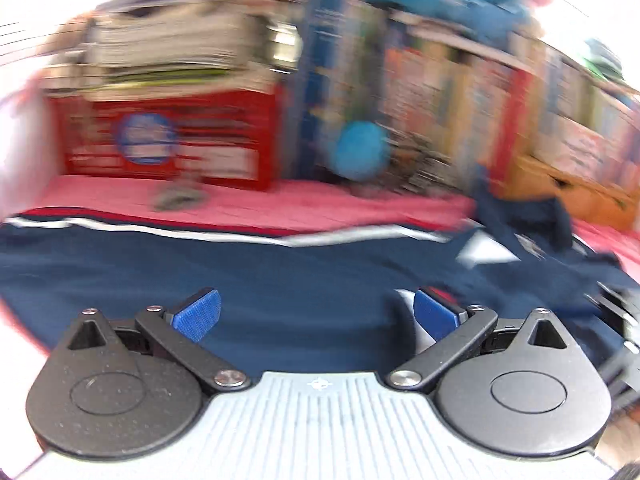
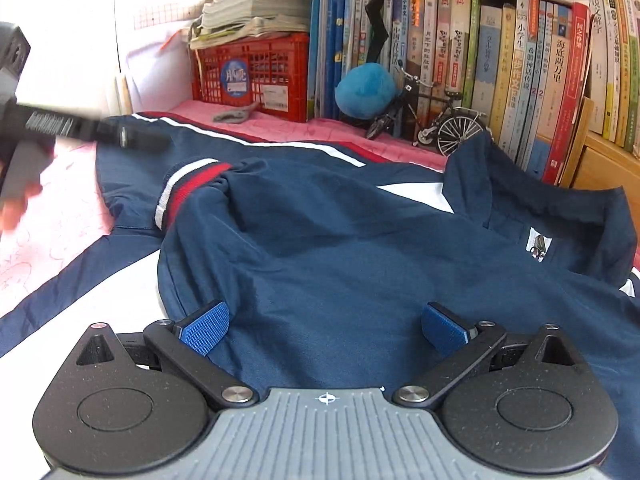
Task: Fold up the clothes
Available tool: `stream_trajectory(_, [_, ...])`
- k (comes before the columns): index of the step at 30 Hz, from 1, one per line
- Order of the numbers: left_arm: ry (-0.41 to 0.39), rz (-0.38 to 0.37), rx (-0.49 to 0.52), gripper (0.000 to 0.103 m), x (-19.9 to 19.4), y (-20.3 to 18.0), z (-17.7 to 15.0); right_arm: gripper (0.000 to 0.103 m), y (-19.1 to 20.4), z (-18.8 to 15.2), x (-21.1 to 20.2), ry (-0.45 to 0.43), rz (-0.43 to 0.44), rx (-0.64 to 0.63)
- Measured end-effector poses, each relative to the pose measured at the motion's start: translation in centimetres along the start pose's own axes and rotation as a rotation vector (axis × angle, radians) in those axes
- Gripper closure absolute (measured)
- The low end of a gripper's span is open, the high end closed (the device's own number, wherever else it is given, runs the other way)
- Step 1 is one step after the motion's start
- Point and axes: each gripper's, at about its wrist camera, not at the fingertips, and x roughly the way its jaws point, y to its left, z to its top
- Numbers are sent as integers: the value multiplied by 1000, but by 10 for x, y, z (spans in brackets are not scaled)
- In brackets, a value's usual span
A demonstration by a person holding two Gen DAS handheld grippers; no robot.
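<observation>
We see a navy jacket (image 2: 340, 248) with white panels spread flat across the pink bedsheet (image 2: 52, 216), its collar toward the right edge, one sleeve folded over its body, the red-and-white-striped cuff (image 2: 188, 192) lying on top.

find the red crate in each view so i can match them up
Left wrist: the red crate sits upper left, blurred, under a paper stack, behind the navy jacket.
Right wrist: the red crate sits upper centre-left, sharp, under the same stack.
Shared landmark: the blue plush ball, just right of the crate in both.
</observation>
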Motion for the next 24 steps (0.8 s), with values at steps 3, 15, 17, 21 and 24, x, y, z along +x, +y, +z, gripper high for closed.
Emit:
stream_trajectory(3, [-21, 123, -171, 0, 6, 59, 13, 0, 1, 0, 0, 0, -1, 0])
stream_trajectory(15, [-17, 452, -519, 0, 58, 190, 20, 0, 1, -1, -1, -1, -3, 1])
stream_trajectory(17, [6, 489, -477, 0, 66, 192, 24, 0, 1, -1, -1, -2, -3, 1])
stream_trajectory(21, [42, 536, -385, 0, 77, 197, 28, 0, 1, -1, -1, -2, -4, 2])
stream_trajectory(24, [35, 550, -376, 0, 81, 198, 29, 0, 1, -1, 0, -2, -4, 2])
